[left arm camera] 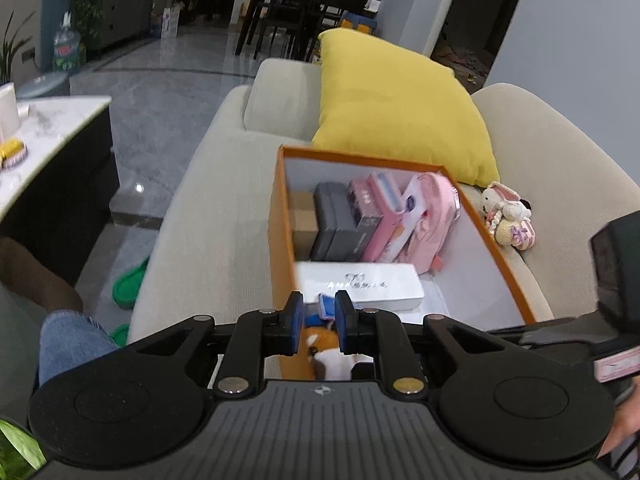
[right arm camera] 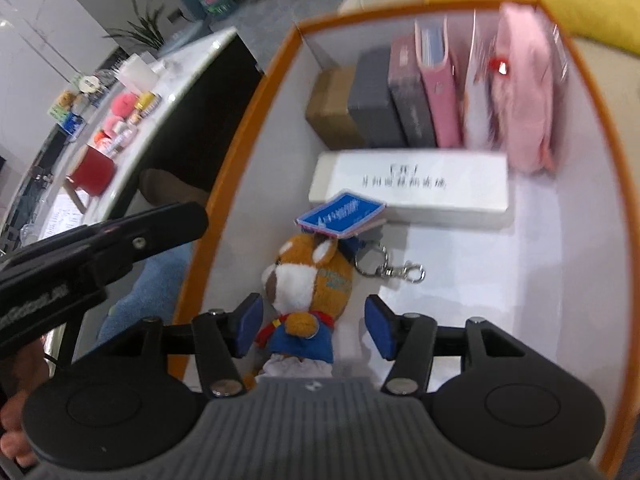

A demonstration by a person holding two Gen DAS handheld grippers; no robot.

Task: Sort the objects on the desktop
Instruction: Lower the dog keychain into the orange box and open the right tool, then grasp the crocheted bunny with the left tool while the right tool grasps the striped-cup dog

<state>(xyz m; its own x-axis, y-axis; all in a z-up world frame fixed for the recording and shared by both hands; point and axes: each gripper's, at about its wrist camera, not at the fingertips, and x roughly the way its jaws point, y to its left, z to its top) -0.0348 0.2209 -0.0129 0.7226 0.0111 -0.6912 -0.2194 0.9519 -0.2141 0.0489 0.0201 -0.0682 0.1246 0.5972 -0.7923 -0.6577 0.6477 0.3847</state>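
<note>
Right wrist view: looking down into an orange box (right arm camera: 256,128) with a white inside, set on a beige sofa.
Right gripper (right arm camera: 314,330): jaws stand apart, one blue pad on each side of a plush toy; neither pad presses on it, nothing held.
Plush toy (right arm camera: 306,284): brown and white animal in blue clothes with a red collar, lying on the box floor at the near end, between the open jaws.
Blue tag (right arm camera: 340,220): card-like piece just past the toy's head, its far edge lapping the white case.
Key ring and clasp (right arm camera: 390,266): metal, on the box floor right of the toy's head.
White case (right arm camera: 412,186): long, flat, printed on top, lying across the box beyond the toy.
Far row in box: a brown carton (right arm camera: 330,114), a grey box (right arm camera: 374,98), a dark box with a pink top (right arm camera: 408,92), a pink book (right arm camera: 438,92) and a pink pouch (right arm camera: 524,92), stood side by side against the far wall.
Left of box: a white-topped table (right arm camera: 132,92) with small jars and a red container, too blurred to name.
Left wrist view: same box seen from its near end.
Left gripper (left arm camera: 318,316): jaws narrowly parted; whether the pads grip anything I cannot tell, as the toy and the tag show only behind the gap.
Right of box: a crocheted rabbit (left arm camera: 508,216) on the sofa seat.
Beyond box: a yellow cushion (left arm camera: 400,104) leaning on the sofa back.
Far: dark dining chairs (left arm camera: 296,12) on a grey floor.
</note>
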